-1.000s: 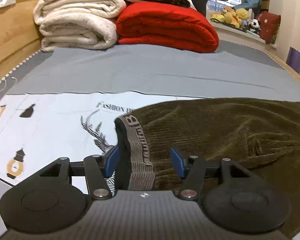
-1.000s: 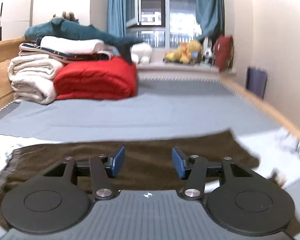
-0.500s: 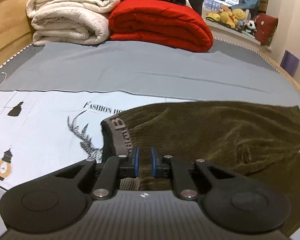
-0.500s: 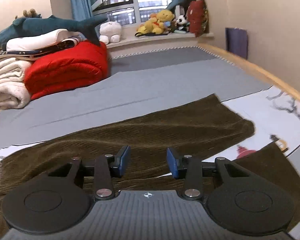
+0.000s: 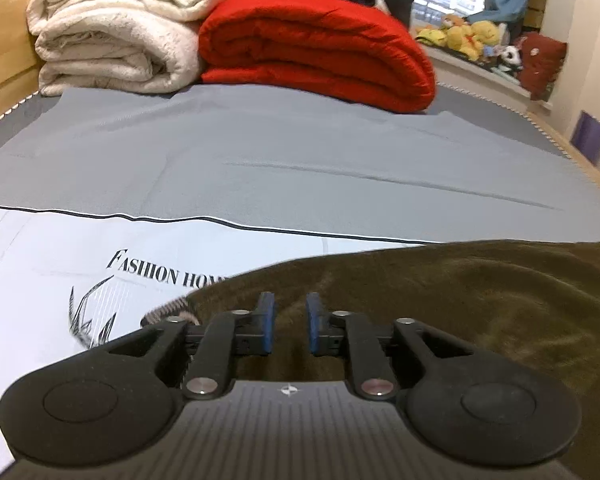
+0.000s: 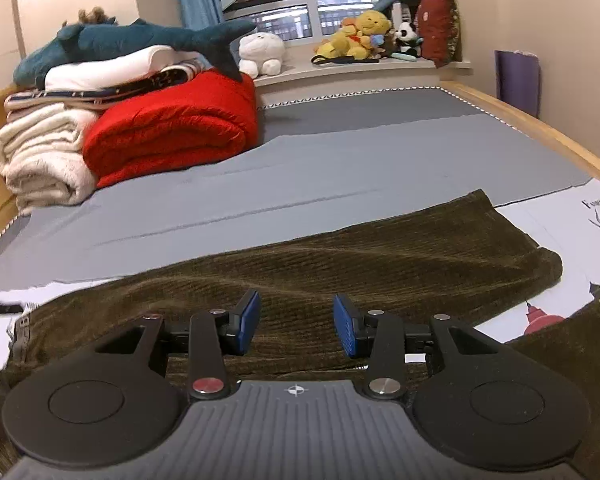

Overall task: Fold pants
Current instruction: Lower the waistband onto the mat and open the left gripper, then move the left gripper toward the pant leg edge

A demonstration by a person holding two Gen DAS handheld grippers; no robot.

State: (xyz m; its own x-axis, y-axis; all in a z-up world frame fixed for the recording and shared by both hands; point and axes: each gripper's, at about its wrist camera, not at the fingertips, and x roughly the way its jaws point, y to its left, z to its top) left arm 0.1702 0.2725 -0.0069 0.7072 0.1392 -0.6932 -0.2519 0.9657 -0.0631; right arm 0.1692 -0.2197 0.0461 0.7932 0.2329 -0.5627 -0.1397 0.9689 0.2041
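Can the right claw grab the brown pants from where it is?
Probably yes. The right claw hangs over the brown pants with its pads apart, and nothing lies between them and the cloth.

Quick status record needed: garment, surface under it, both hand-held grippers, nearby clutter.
garment: olive corduroy pants, lying across the bed, one leg spread flat
surface: printed sheet over grey sheet
left hand-held gripper: over the pants' waist end, jaws opening, pads clear of the cloth
right hand-held gripper: jaws apart above the leg, gripping nothing
clutter: red quilt, white blankets
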